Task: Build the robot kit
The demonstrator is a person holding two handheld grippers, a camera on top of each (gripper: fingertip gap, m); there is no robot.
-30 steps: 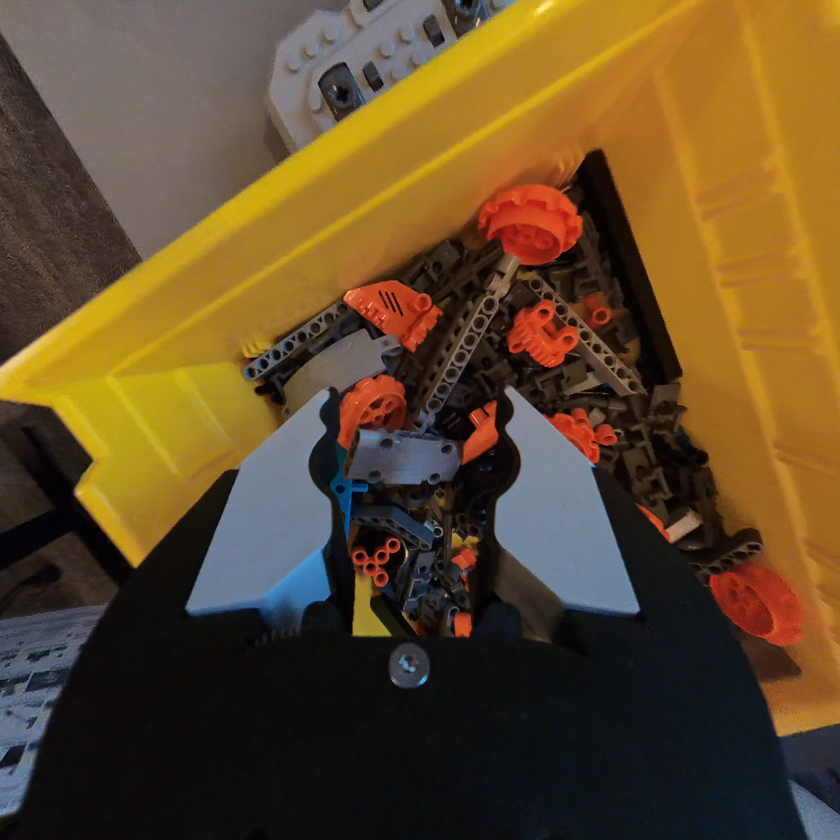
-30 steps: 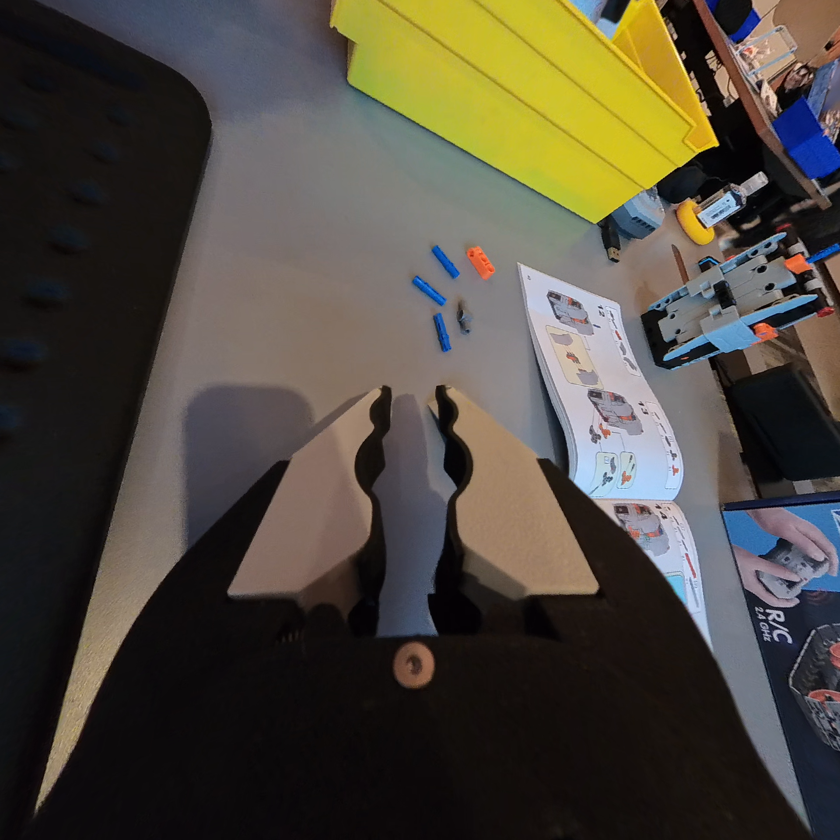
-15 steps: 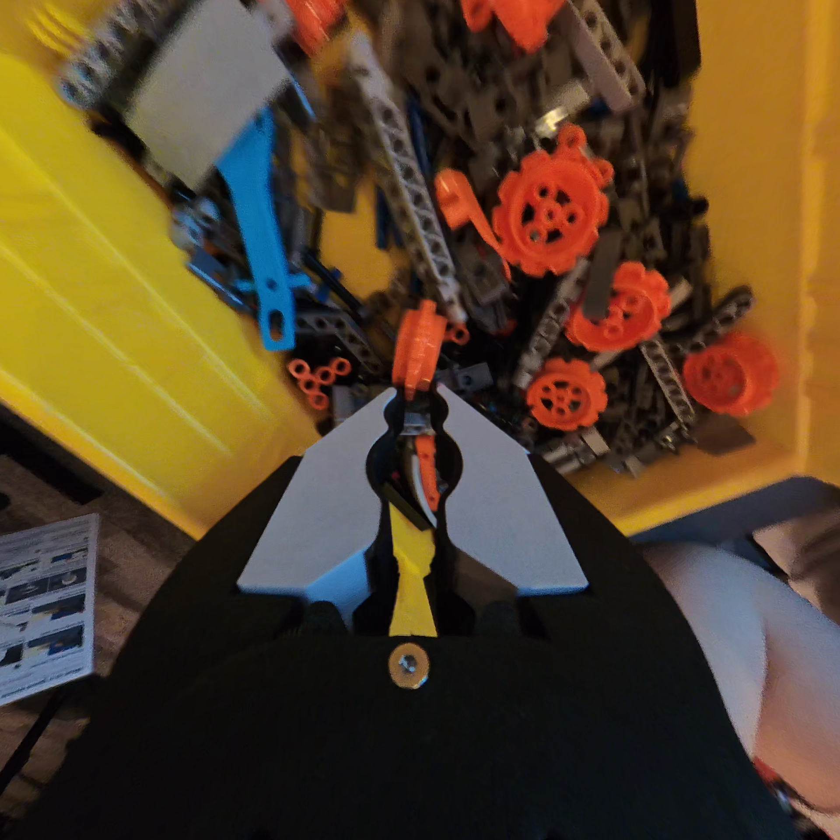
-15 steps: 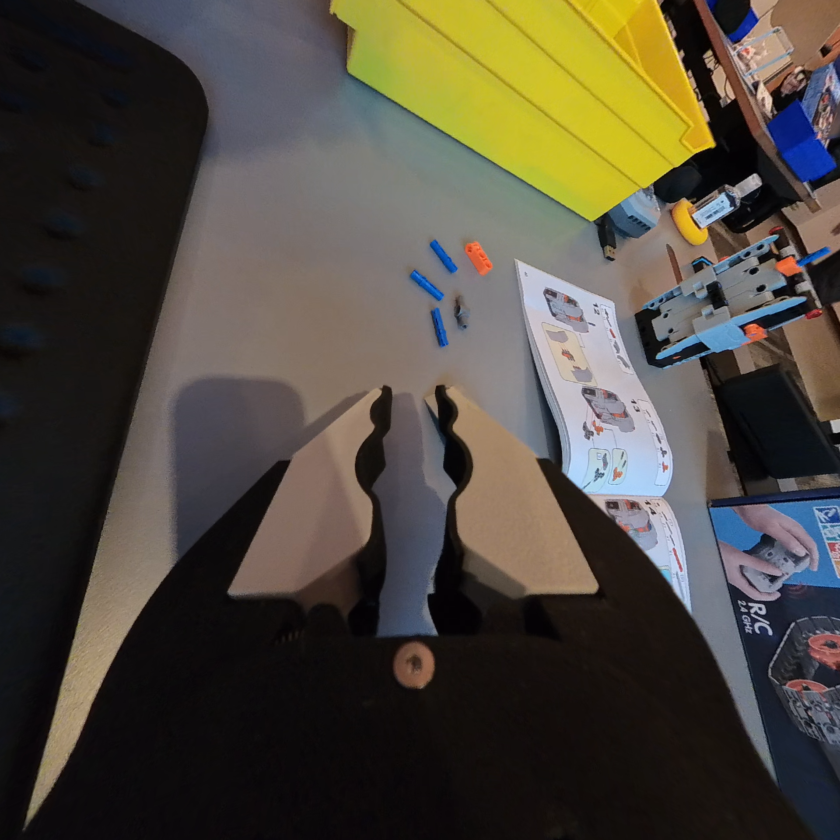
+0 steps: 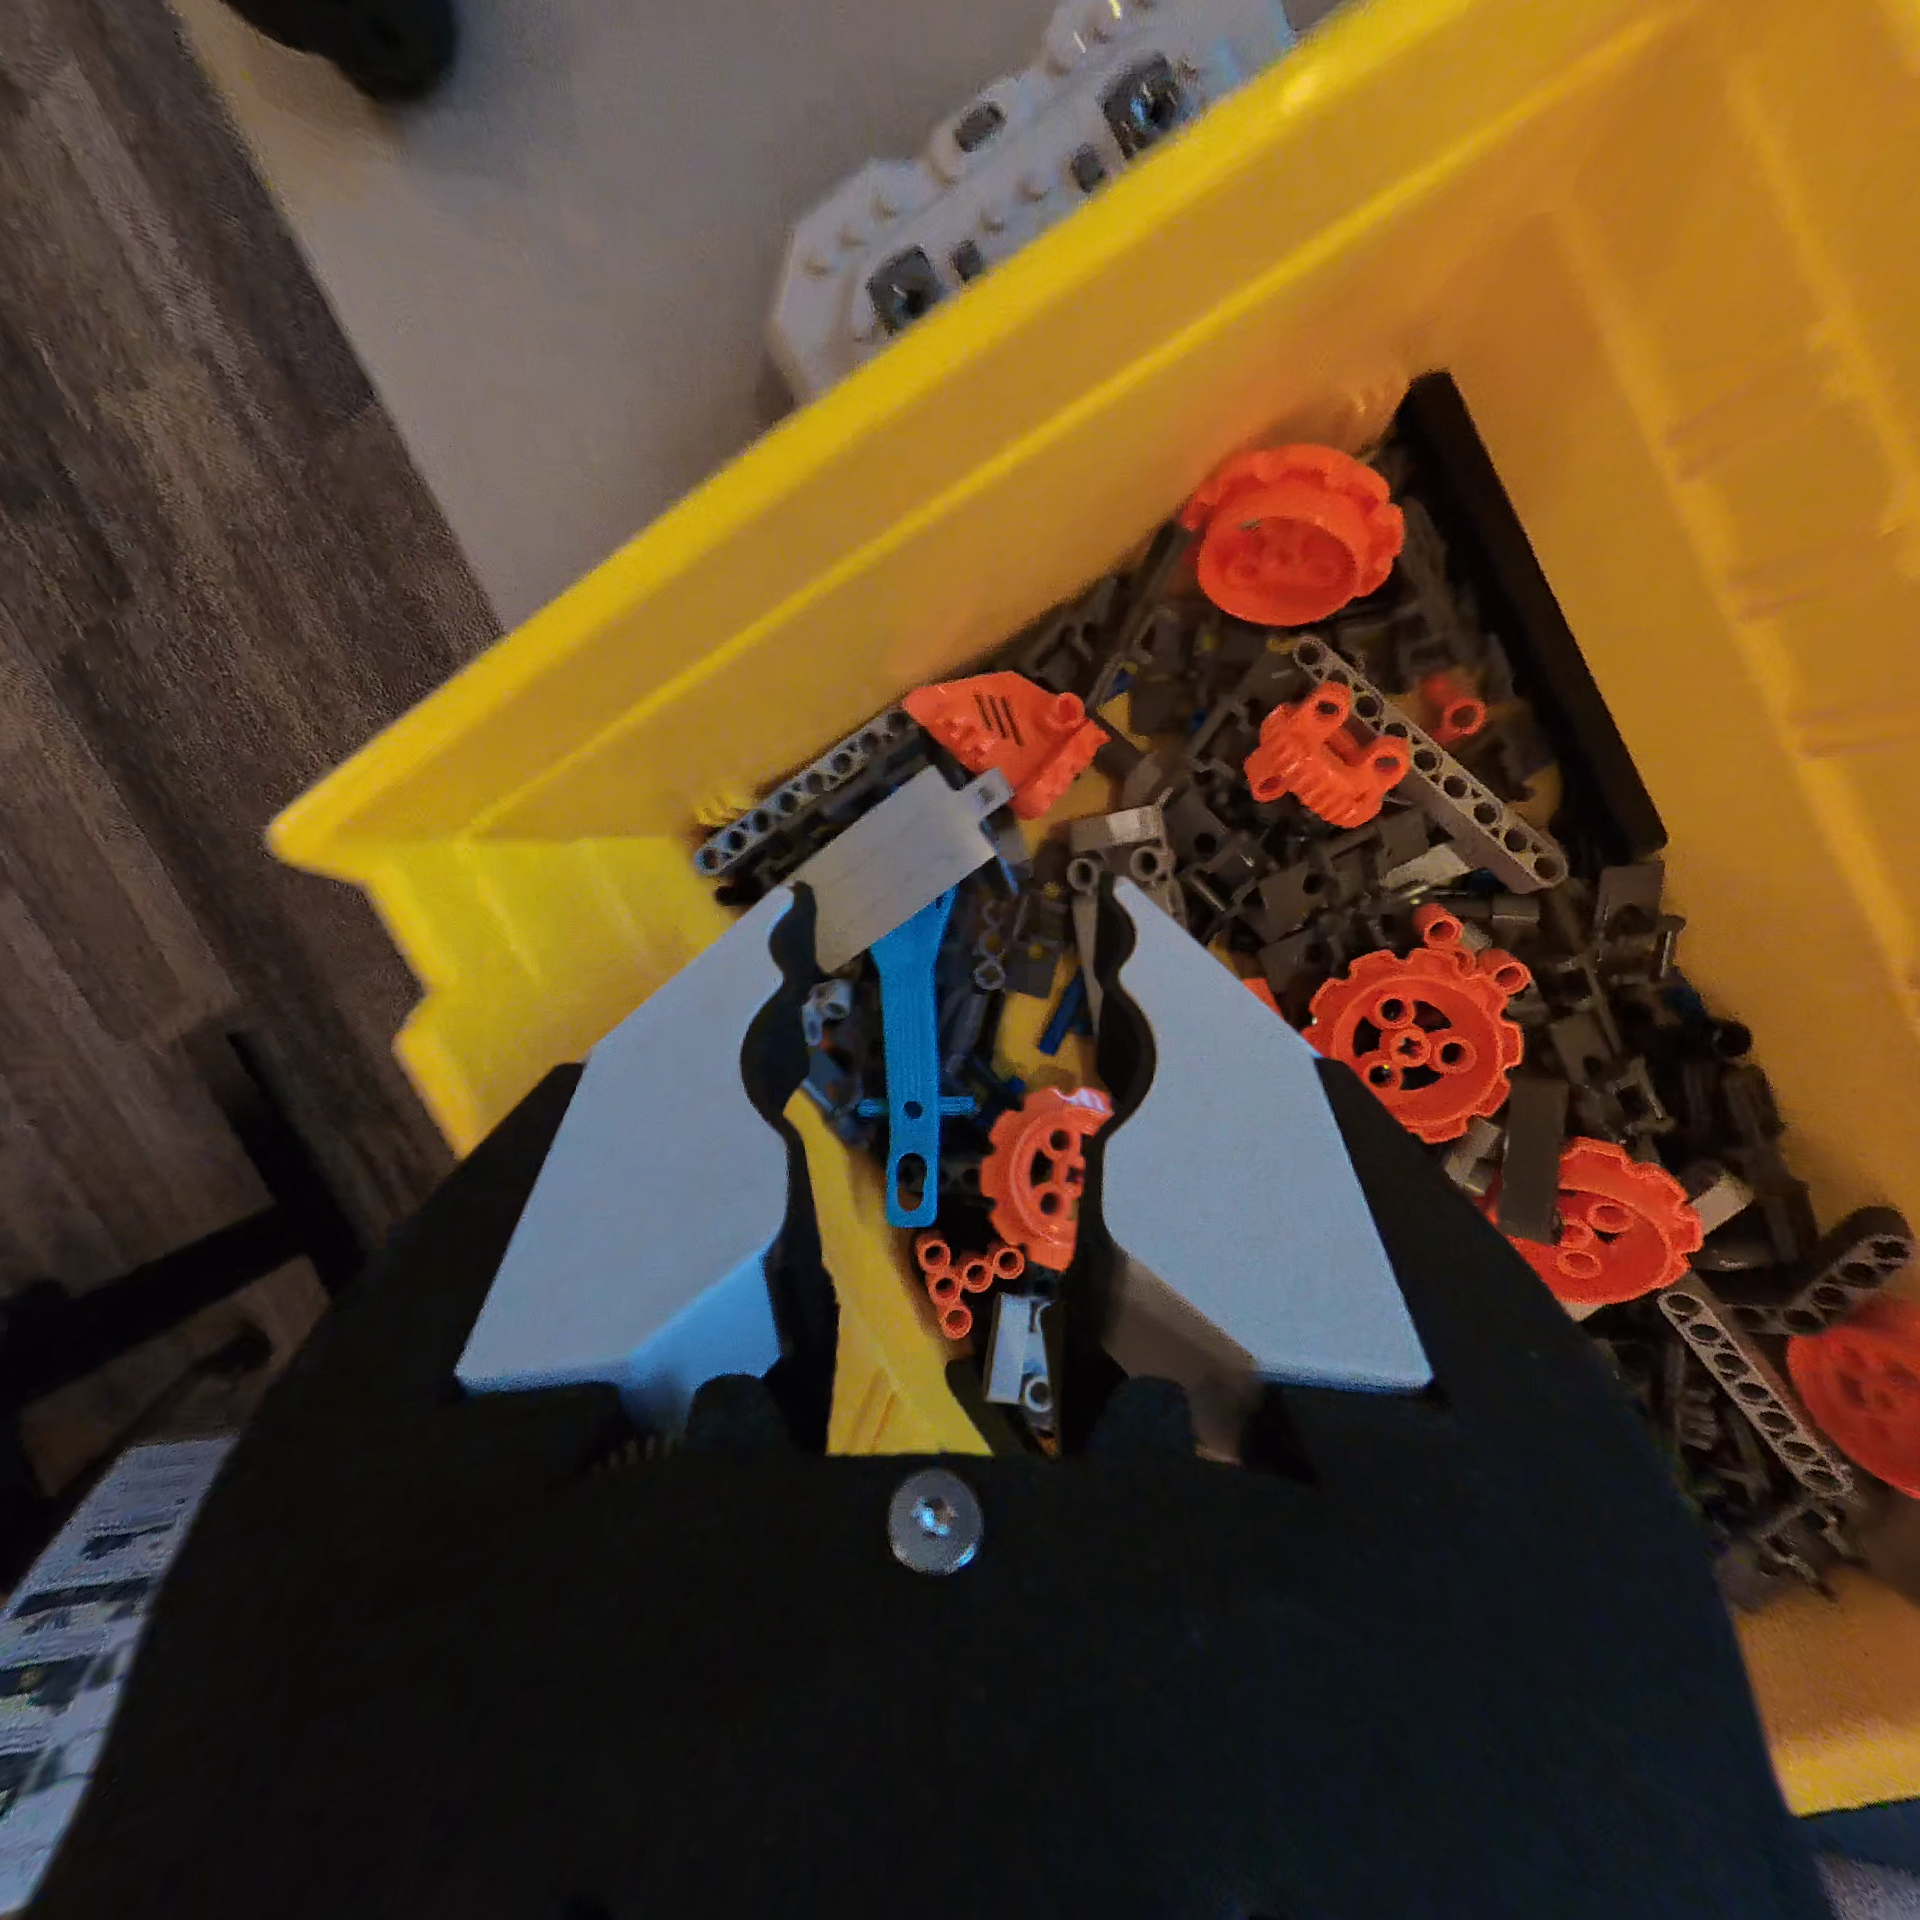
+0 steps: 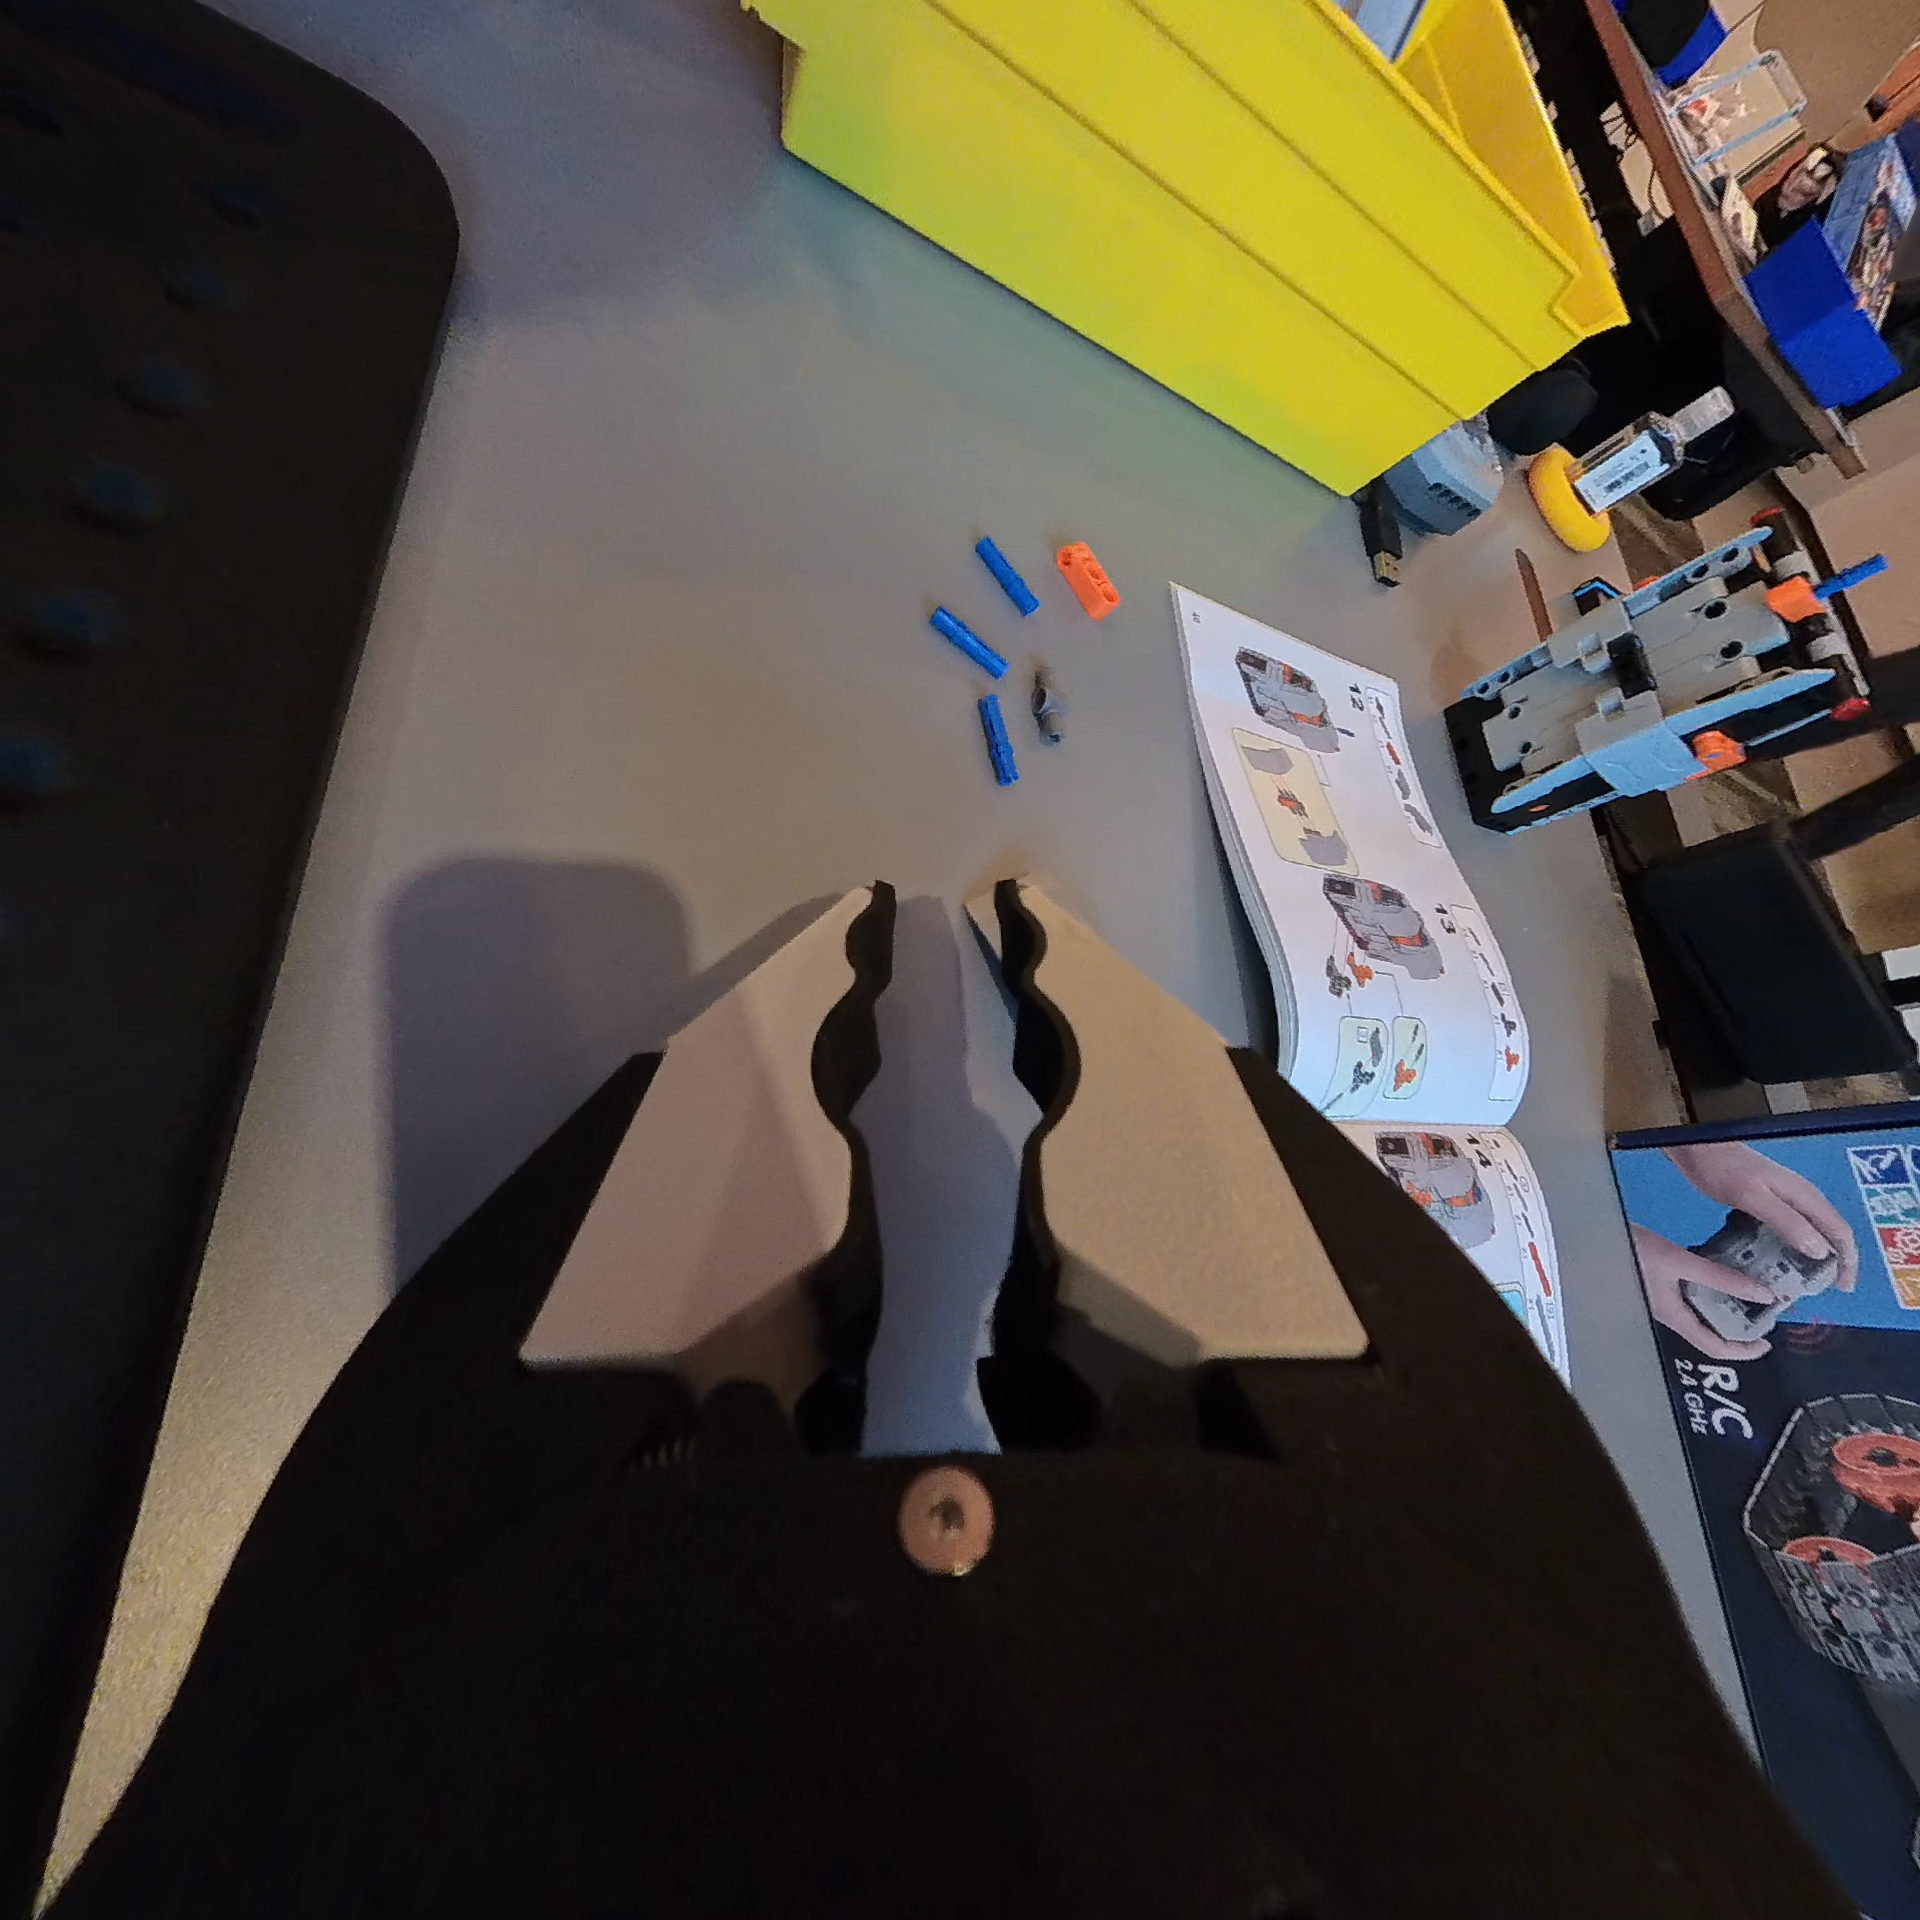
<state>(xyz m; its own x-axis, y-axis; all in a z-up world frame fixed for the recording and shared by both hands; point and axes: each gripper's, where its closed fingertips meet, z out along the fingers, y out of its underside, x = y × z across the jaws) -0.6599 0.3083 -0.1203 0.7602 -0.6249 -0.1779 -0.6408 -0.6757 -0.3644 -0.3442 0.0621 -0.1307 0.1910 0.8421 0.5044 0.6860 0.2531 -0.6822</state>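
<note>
The bench (image 6: pixel 623 499) fills most of the right wrist view, with a dark mat (image 6: pixel 156 623) along its left edge and a stack of yellow bins (image 6: pixel 1195 208) at its far side; a printed box (image 6: pixel 1787 1403) lies at the near right, an open booklet (image 6: pixel 1351 883) beside it, and a half-built toy vehicle (image 6: pixel 1642 686) farther right, near the bench edge; the right gripper (image 6: pixel 943 888) hangs low over bare bench, its jaws a narrow gap apart with nothing between them; the nearest loose bits lie just ahead of it: three blue pins (image 6: pixel 966 641), a small orange block (image 6: pixel 1087 579) and a tiny grey piece (image 6: pixel 1047 707), grouped but not touching each other. In the left wrist view a yellow bin (image 5: pixel 935 499) holds a heap of building-toy parts, mostly dark grey beams and connectors; a white studded part (image 5: pixel 935 239) sits outside, behind its far wall; the left gripper (image 5: pixel 956 894) is over the near corner of the heap, jaws wide apart and holding nothing; a large orange wheel (image 5: pixel 1294 551) lies at the far end, a toothed orange wheel (image 5: pixel 1413 1039) just right of the right jaw; seen between the jaws are a grey panel (image 5: pixel 904 862) by the left tip, a blue lever (image 5: pixel 909 1060) below it and a smaller orange gear (image 5: pixel 1044 1169) close to the right jaw; whether either jaw touches the heap cannot be told.
</note>
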